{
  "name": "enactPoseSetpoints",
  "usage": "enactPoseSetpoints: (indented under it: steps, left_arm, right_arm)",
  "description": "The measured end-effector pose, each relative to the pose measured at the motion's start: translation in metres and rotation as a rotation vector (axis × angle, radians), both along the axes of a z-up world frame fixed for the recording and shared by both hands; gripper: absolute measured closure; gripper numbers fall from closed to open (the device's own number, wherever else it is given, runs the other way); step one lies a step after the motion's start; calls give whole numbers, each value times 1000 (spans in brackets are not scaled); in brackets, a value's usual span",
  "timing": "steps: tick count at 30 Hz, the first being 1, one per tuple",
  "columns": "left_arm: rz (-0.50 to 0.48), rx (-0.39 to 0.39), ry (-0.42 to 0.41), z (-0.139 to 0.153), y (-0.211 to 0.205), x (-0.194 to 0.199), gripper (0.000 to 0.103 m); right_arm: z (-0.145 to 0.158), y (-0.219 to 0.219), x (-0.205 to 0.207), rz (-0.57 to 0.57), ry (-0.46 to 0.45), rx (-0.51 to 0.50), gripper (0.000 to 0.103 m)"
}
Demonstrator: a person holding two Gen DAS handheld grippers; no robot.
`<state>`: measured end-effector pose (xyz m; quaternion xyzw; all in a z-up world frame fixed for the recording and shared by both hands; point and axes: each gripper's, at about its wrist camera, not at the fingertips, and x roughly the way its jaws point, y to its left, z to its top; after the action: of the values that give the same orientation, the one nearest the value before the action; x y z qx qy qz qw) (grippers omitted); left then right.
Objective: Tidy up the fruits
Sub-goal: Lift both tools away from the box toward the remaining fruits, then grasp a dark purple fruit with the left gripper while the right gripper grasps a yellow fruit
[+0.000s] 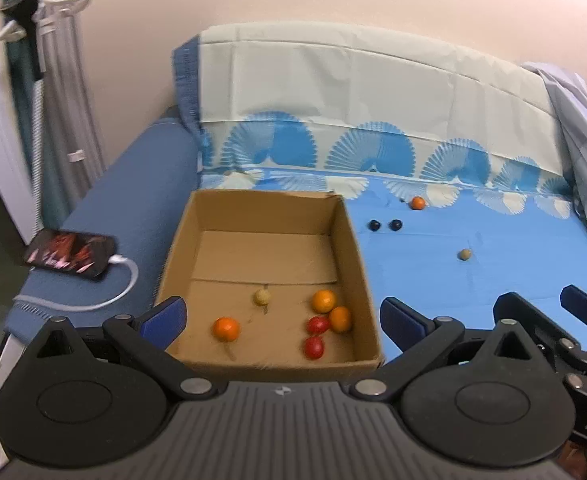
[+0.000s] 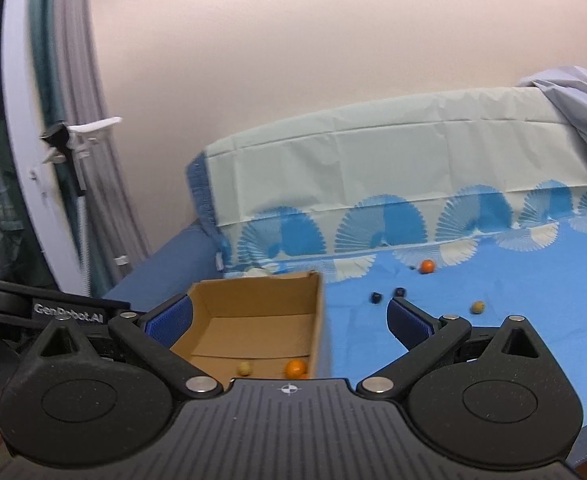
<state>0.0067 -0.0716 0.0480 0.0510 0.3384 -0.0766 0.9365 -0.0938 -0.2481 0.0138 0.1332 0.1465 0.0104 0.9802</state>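
Note:
An open cardboard box point(image 1: 345, 232) stands on a blue patterned sheet point(image 1: 473, 292). In it lie three orange fruits point(image 1: 226, 328), two red fruits point(image 1: 314, 347) and a tan fruit point(image 1: 262, 297). On the sheet to its right lie an orange fruit point(image 1: 417, 203), two dark fruits point(image 1: 374, 225) and a tan fruit point(image 1: 464, 255). My left gripper point(image 1: 283, 316) is open and empty above the box's near side. My right gripper point(image 2: 289, 316) is open and empty, above the box point(image 2: 317, 320) and the sheet; the orange fruit point(image 2: 427, 266) and the dark fruits point(image 2: 375, 297) lie ahead of it.
A phone point(image 1: 71, 255) on a white cable lies on the blue sofa arm point(image 1: 133, 208) left of the box. The sofa back point(image 1: 373, 76) is draped in pale cloth. Curtains and a white door stand at far left. A crumpled cloth point(image 1: 581, 120) is at right.

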Motion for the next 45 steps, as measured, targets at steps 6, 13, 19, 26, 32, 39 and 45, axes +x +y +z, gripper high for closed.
enactPoseSetpoints:
  steps: [6,13,19,26,32,39,45]
  left_arm:
    - [-51,18,54,-13,-44,51,0]
    - [-128,14,128,-35,-116,135,0]
    - [-268,121,218,-76,-203,232,0]
    - [-302,180,357,-160,-264,347,0]
    - [-226,263,452,-232,-280,427,0]
    - [-195,298,507,-275,-291,468,0]
    - [-172,249,560,-286,-291,485,0]
  right_arm:
    - [-16,-40,26,-115,36,17,1]
    - [-43,-103,63,-267,80,0,1]
    - [-80,-168,122,-377,153,-33,1]
    - [-145,-226,214,-386,263,-54,1]
    - [-204,-257,291,-358,338,-93,1]
    - [-252,-279,347,-342,410,-83,1]
    - [-277,-277,365,-347,436,-134,0]
